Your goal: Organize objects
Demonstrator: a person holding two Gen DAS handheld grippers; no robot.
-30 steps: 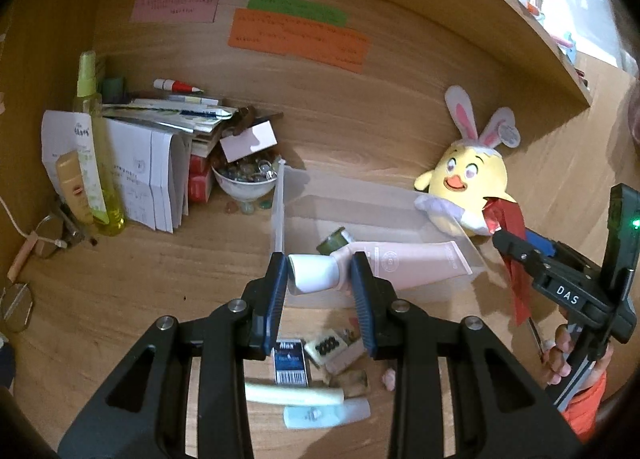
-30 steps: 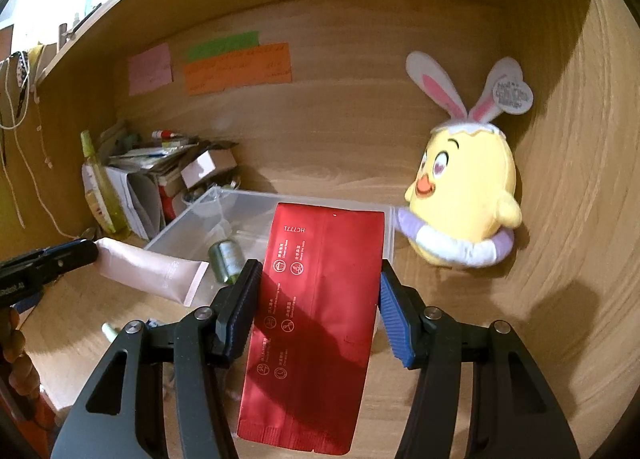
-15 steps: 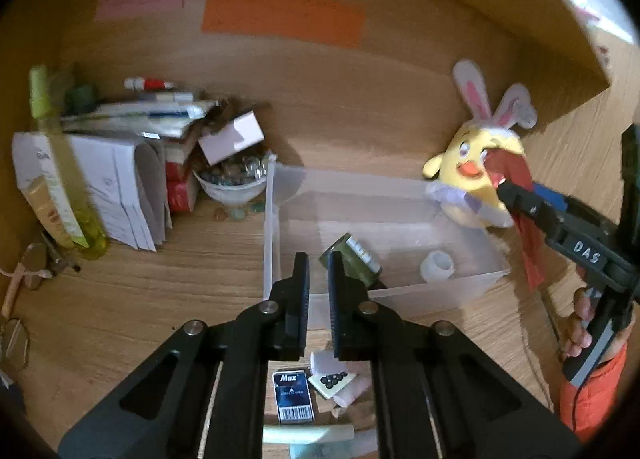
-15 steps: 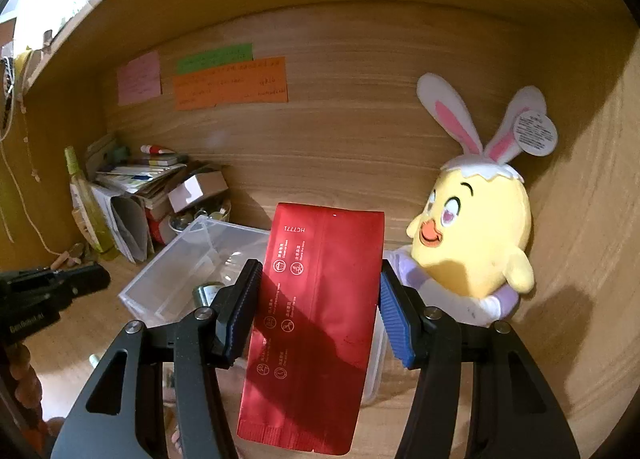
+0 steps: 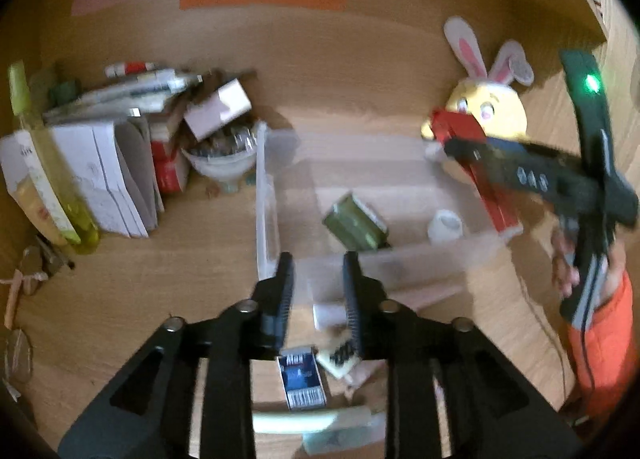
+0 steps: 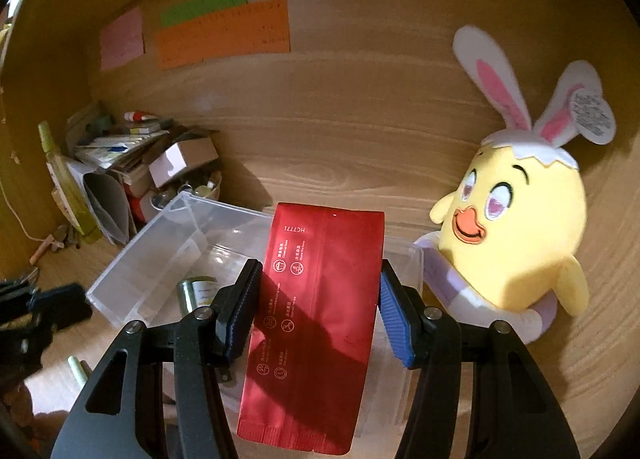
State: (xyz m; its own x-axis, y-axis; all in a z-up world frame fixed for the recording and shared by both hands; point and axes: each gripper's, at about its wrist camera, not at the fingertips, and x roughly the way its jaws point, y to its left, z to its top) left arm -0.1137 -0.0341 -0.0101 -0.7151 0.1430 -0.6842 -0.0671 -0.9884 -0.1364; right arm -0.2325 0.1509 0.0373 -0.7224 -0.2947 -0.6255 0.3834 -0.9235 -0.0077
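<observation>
The right gripper (image 6: 318, 299) squeezes a red packet (image 6: 316, 307) by its two sides, over the clear box (image 6: 136, 275). The left gripper (image 5: 318, 291) is opening with nothing between its pads, at the box's near wall. Only the left view shows the white cap (image 5: 444, 225) in the box and the small things on the tabletop (image 5: 160, 279). The right view shows the whole yellow chick toy (image 6: 520, 235).

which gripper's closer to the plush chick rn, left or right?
Right. The right gripper, shut on the red pouch, is over the clear bin's end beside the plush chick. The left gripper, jaws opening and empty, hangs at the bin's near wall, farther off.
</observation>
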